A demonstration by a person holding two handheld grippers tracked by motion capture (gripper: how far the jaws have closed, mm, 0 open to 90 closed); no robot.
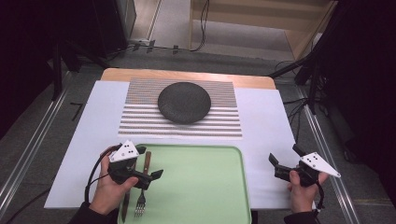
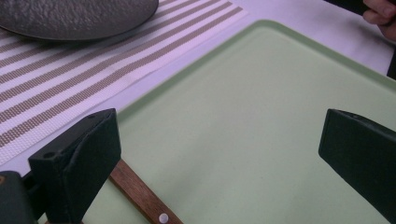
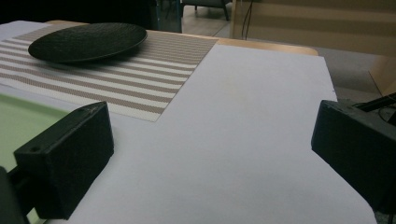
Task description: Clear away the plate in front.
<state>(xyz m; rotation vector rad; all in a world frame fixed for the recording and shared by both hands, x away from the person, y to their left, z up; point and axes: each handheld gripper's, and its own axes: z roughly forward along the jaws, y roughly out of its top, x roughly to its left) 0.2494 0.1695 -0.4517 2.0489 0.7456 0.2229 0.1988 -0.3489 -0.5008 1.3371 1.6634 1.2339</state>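
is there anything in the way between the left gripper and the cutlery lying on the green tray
Nothing visible. The left gripper, jaws open, hangs right above the wooden-handled knife and the fork at the left edge of the green tray, with no other thing between them.

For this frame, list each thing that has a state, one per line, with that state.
Left tongs: open, nothing between the jaws, above the tray.
Right tongs: open, empty, over the white sheet.
Fork: flat on the tray.
Wooden-handled utensil: flat on the tray, beside the fork.
Tray: level, mostly bare.
Plate: empty, on the striped mat.
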